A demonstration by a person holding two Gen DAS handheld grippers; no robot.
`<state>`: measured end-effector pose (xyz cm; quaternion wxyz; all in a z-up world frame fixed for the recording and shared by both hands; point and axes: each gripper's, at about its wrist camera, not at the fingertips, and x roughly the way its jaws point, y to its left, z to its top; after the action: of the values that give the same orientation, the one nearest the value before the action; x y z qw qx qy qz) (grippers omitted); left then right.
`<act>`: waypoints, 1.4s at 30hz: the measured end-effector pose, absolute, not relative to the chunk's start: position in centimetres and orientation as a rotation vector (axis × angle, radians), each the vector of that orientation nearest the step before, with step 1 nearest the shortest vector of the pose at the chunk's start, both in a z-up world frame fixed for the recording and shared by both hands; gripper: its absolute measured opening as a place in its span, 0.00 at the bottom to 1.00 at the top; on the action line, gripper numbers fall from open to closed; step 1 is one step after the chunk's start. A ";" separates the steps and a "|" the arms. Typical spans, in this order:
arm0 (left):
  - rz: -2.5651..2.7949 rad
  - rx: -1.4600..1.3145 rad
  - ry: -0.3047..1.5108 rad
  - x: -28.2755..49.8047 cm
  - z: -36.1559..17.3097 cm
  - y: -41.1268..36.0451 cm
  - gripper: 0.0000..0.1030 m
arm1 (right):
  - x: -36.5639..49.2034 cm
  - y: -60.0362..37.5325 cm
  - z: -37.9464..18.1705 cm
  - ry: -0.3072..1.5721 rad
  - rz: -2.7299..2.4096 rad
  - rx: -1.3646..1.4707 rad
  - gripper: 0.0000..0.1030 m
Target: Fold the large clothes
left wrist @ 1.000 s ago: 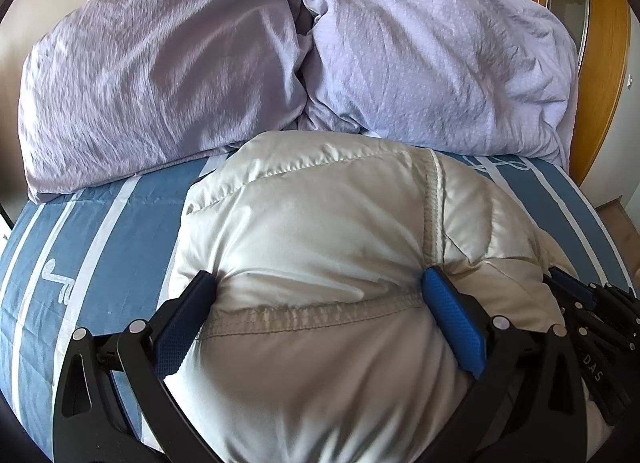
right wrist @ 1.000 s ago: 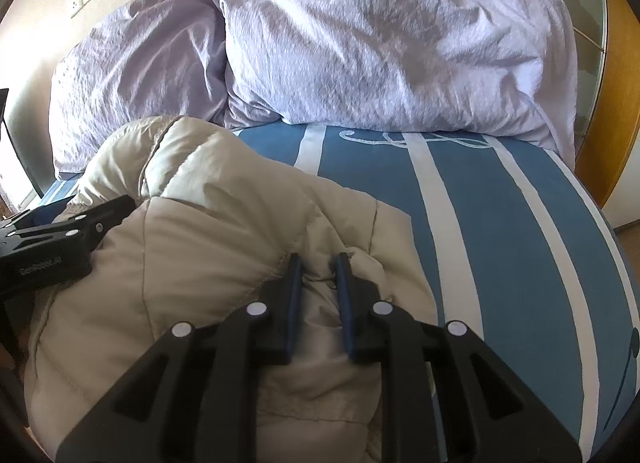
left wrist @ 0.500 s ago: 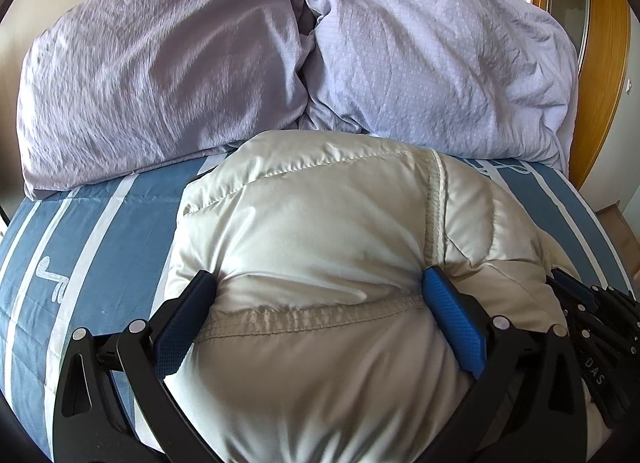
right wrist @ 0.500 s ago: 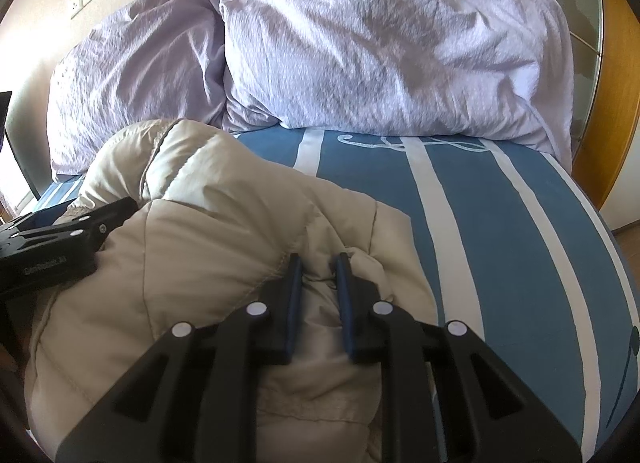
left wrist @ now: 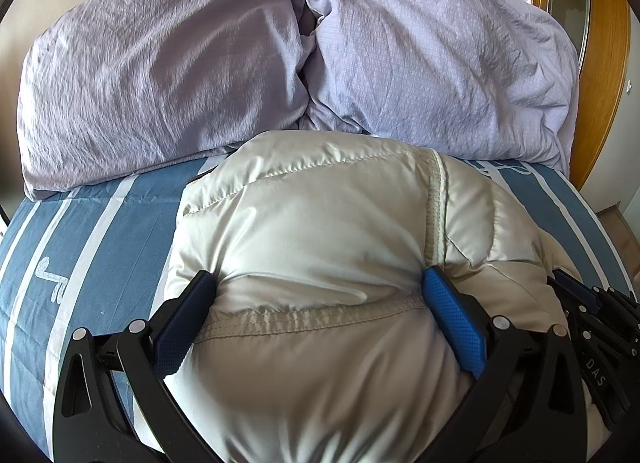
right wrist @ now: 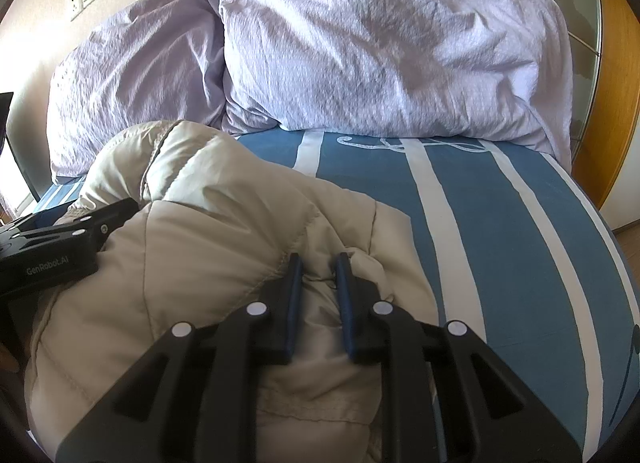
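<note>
Item: cream padded jacket [left wrist: 320, 247] | Place: on striped bed [right wrist: 500, 223], just before lilac pillows [left wrist: 280, 55] | Left gripper [left wrist: 320, 315]: jaws wide, clamping bulky fold | Right gripper [right wrist: 318, 291]: jaws narrow, pinching edge, likely keeping the fold together.

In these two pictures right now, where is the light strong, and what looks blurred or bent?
Left wrist view: the puffy jacket shines under soft daylight, its nearest part blurred; the bed sheet stripes bow. Right wrist view: sunlight brightens the pillows; black corners frame both.
</note>
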<state>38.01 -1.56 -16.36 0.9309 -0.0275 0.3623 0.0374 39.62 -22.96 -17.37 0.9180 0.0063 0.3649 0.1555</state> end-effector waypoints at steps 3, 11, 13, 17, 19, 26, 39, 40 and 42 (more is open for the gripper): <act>0.076 -0.057 0.741 38.0 -16.4 -1.6 0.99 | 39.6 -22.9 -17.4 0.751 0.319 0.013 0.18; 0.081 -0.054 0.745 38.0 -16.1 -1.6 0.99 | 40.3 -23.1 -16.8 0.803 0.338 0.006 0.19; 0.084 -0.055 0.745 37.9 -15.8 -1.5 0.99 | 40.7 -23.4 -16.1 0.839 0.355 0.019 0.22; 0.086 -0.068 0.745 37.5 -14.8 -1.2 0.99 | 40.6 -25.2 -13.4 0.857 0.378 0.110 0.58; 0.087 -0.066 0.744 37.2 -14.2 -1.3 0.99 | 40.2 -25.6 -11.3 0.803 0.360 0.129 0.66; 0.077 -0.065 0.748 36.3 -13.3 -1.6 0.99 | 40.3 -24.0 -9.8 0.815 0.395 0.124 0.63; 0.064 -0.058 0.754 36.7 -14.2 -1.5 0.99 | 40.4 -23.3 -14.5 0.891 0.368 0.124 0.57; 0.064 -0.057 0.753 36.6 -14.3 -1.5 0.99 | 40.4 -23.3 -14.7 0.889 0.368 0.126 0.57; 0.066 -0.056 0.751 36.7 -14.4 -1.5 0.99 | 40.1 -23.3 -14.8 0.883 0.366 0.127 0.57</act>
<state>36.66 -1.54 -14.37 0.9294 -0.0275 0.3667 0.0323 40.11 -23.33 -14.80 0.8859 0.0611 0.4247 0.1762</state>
